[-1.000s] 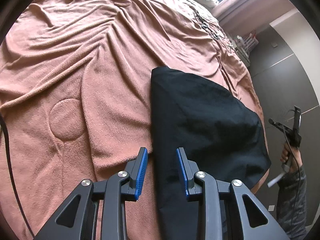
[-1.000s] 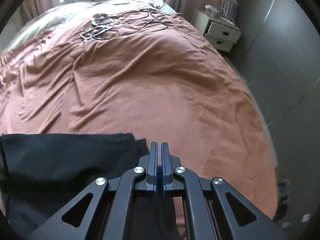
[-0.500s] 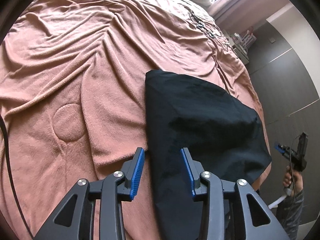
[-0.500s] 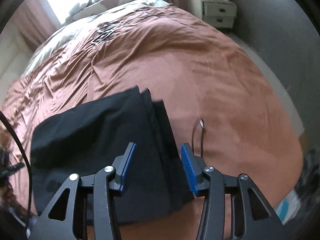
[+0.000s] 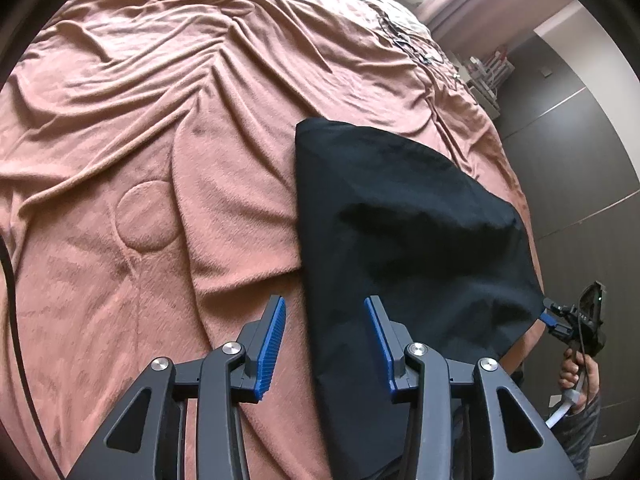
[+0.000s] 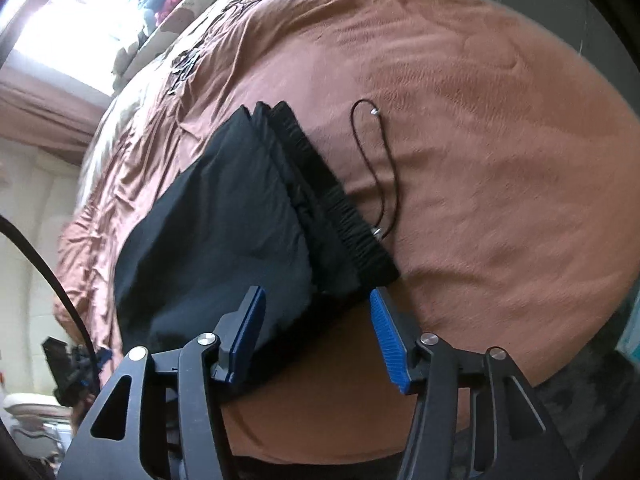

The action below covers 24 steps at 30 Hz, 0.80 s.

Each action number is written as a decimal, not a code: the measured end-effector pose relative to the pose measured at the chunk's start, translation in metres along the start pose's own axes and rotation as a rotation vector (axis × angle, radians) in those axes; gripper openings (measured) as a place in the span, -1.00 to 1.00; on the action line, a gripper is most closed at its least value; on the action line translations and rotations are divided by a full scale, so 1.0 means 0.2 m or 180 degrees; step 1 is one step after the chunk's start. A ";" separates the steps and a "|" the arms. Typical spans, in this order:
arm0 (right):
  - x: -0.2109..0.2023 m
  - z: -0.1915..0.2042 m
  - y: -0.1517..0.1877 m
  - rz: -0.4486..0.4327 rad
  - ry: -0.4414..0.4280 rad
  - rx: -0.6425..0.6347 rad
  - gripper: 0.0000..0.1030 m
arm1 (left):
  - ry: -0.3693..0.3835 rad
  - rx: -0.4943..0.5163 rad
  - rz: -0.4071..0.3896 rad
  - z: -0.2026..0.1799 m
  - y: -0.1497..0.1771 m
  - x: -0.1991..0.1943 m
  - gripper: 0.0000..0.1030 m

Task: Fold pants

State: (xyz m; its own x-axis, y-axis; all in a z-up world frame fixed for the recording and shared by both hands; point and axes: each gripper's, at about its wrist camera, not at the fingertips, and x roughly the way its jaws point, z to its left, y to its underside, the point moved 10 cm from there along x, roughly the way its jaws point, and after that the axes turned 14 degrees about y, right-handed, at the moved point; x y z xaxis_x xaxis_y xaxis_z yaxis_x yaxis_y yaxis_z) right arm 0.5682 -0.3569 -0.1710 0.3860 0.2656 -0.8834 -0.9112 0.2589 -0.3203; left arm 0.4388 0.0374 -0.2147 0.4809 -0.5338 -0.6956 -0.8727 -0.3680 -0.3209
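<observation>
Folded black pants lie on a rumpled pink-brown blanket. My left gripper hovers over their left edge with its jaws opening; the cloth edge runs between the blue pads, which do not press on it. In the right wrist view the pants show an elastic waistband and a loose drawstring on the blanket. My right gripper straddles the near waistband corner with its jaws opening and pads clear of the cloth. Each gripper also appears in the other's view, the right gripper and the left gripper.
A hand holds the right gripper at the bed's edge. Tangled cables lie far up the bed. A white nightstand and dark wardrobe doors stand beyond. Pillows sit below a bright window.
My right gripper went from shut to open, rolled, and swung over the waistband end of the pants. The left gripper's jaws widened a little while it stayed in place.
</observation>
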 end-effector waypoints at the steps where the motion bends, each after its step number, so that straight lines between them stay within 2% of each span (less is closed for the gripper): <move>1: 0.00 0.00 -0.01 0.0016 -0.0051 0.0027 0.02 | -0.0002 -0.0003 -0.0006 0.00 0.00 0.00 -0.16; 2: 0.00 0.00 -0.02 0.0027 -0.0079 0.0054 0.02 | -0.0003 -0.0005 -0.0013 0.00 0.00 -0.01 -0.16; 4: 0.01 -0.03 -0.03 0.0006 -0.0035 0.0052 -0.11 | -0.0007 -0.0004 -0.0024 0.00 0.01 -0.02 -0.16; 6: 0.01 -0.05 -0.04 -0.0013 0.0004 0.0026 -0.65 | -0.0019 -0.0001 -0.0026 0.00 0.01 -0.02 -0.16; 9: -0.03 -0.06 -0.05 -0.0150 -0.0011 -0.0050 -0.85 | -0.0015 -0.0018 -0.0012 0.00 0.01 -0.01 -0.16; 14: -0.14 -0.09 -0.02 -0.0388 0.0016 -0.0082 -0.87 | 0.0061 -0.0124 0.0019 0.01 0.01 0.04 -0.16; 15: -0.13 -0.06 0.01 -0.0406 0.0029 -0.0080 -0.87 | 0.0115 -0.0171 0.0030 0.02 0.01 0.06 -0.16; 20: -0.13 -0.15 0.08 -0.0482 0.0058 0.0041 -0.87 | 0.0286 -0.0378 0.0078 0.03 0.02 0.13 -0.16; 24: -0.14 -0.15 0.10 -0.0544 -0.0052 0.0107 -0.89 | 0.0387 -0.0473 0.0109 0.02 0.02 0.19 -0.16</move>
State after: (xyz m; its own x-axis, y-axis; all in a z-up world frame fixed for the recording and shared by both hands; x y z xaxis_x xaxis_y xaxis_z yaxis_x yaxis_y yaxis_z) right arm 0.5347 -0.3866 -0.1619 0.5373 0.2299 -0.8114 -0.8270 0.3325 -0.4534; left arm 0.4521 0.0191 -0.2450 0.4657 -0.6327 -0.6187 -0.8710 -0.4516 -0.1937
